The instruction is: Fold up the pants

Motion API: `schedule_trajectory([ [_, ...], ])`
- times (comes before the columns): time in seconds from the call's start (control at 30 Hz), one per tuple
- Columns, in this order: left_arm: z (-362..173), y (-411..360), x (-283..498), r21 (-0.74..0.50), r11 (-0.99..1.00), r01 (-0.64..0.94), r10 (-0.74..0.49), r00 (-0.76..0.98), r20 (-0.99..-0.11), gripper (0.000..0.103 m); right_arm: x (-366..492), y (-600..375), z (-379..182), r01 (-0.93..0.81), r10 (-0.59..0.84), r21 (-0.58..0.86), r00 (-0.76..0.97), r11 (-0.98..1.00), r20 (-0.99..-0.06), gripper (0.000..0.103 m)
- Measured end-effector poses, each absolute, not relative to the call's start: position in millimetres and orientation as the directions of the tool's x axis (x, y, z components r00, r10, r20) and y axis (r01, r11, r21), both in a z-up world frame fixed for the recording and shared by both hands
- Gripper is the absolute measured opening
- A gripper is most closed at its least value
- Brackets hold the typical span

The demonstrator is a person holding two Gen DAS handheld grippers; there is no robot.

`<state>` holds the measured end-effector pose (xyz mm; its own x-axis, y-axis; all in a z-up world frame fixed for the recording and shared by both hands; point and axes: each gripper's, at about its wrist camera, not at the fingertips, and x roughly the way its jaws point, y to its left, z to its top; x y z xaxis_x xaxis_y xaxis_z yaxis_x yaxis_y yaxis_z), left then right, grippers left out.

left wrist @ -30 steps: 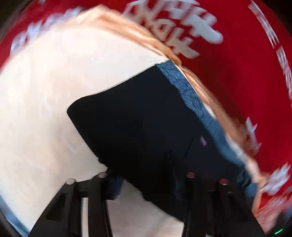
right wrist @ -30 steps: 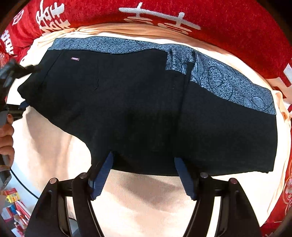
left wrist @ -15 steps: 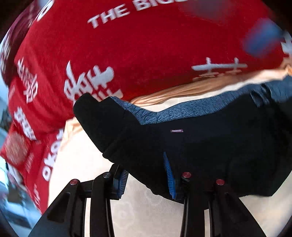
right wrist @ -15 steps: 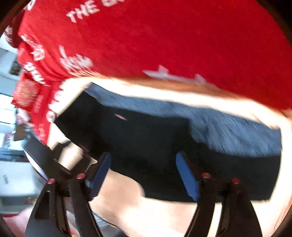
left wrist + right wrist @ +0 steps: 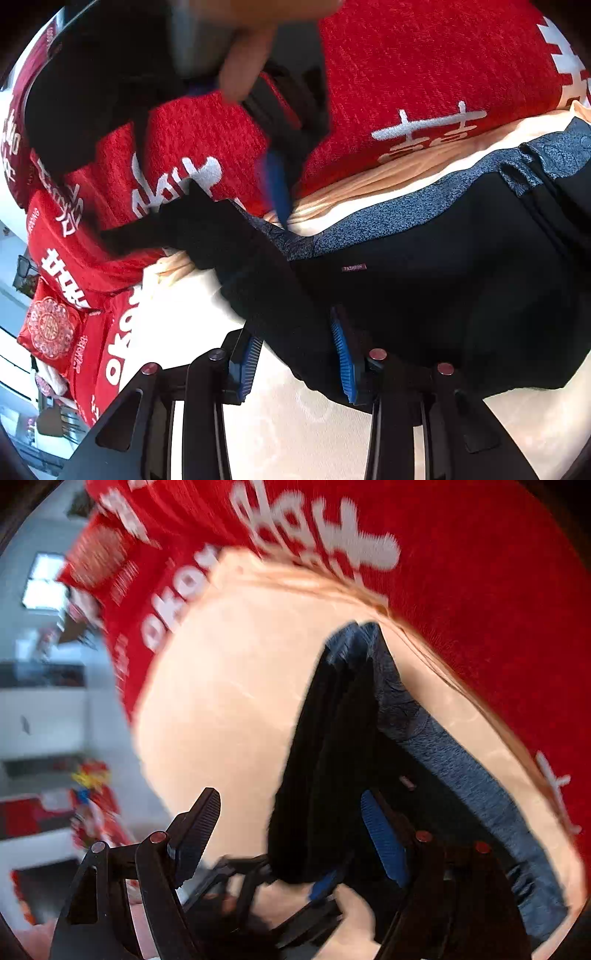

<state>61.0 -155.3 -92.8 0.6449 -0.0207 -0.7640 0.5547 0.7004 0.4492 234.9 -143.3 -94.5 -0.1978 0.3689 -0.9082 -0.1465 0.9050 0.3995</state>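
Left wrist view: the left tongs [image 5: 295,354] stand narrow, their blue ribbed pads [image 5: 341,356] clamped on a bunched fold of the black fabric pants [image 5: 443,302]. From that grip the pants spread away to the right over the cream quilted bed cover [image 5: 332,435], with a blue-grey patterned waistband [image 5: 406,210] along their far edge and a small maroon label [image 5: 354,268] just below that band. A loose black corner of the pants lifts up to the left of the grip, toward the red plush blanket with white lettering [image 5: 424,74] that borders the pants on the far side. Above that corner, blurred, hangs the right tongs [image 5: 275,177] with a person's hand [image 5: 243,62] on its handle.

Right wrist view: the right tongs [image 5: 291,830] stand wide, and their jaws press on nothing; the blue pad on the right lies against the pants [image 5: 332,757], the black pad on the left is clear of them over the bed cover [image 5: 229,686]. The pants rise here as a doubled black ridge, waistband [image 5: 461,768] on the right. Below the pants the left tongs [image 5: 325,882] grip their near edge. The red blanket [image 5: 480,554] curves round beyond the pants.
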Motion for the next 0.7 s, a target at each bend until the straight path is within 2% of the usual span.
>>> schedule_trajectory([
  [0.03, -92, -158, 59, 0.452, 0.69, 0.565, -0.028, 0.645, -0.763, 0.038, 234, -145, -101, -0.145, 0.331, 0.365, -0.213, 0.92, -0.919, 0.07],
  [0.07, -89, -163, 54, 0.471, 0.671, 0.572, -0.035, 0.659, -0.752, 0.038, 233, -149, -102, -0.135, 0.333, 0.366, -0.219, 0.921, -0.917, 0.025],
  [0.1, -86, -167, 50, 0.478, 0.66, 0.579, -0.041, 0.663, -0.748, 0.038, 232, -156, -101, -0.094, 0.367, 0.392, -0.208, 0.915, -0.907, 0.016],
  [0.27, -54, -187, 28, 0.439, 0.651, 0.62, -0.125, 0.657, -0.743, 0.038, 205, -196, -72, -0.048, 0.467, 0.473, -0.097, 0.88, -0.879, 0.016],
  [0.47, -3, -230, -10, 0.364, 0.615, 0.7, -0.263, 0.617, -0.742, 0.038, 145, -281, -25, 0.057, 0.614, 0.62, 0.096, 0.782, -0.783, 0.016],
  [0.7, 35, -317, -59, 0.208, 0.531, 0.821, -0.419, 0.468, -0.778, 0.038, 52, -392, 14, 0.177, 0.628, 0.701, 0.334, 0.691, -0.703, 0.016],
])
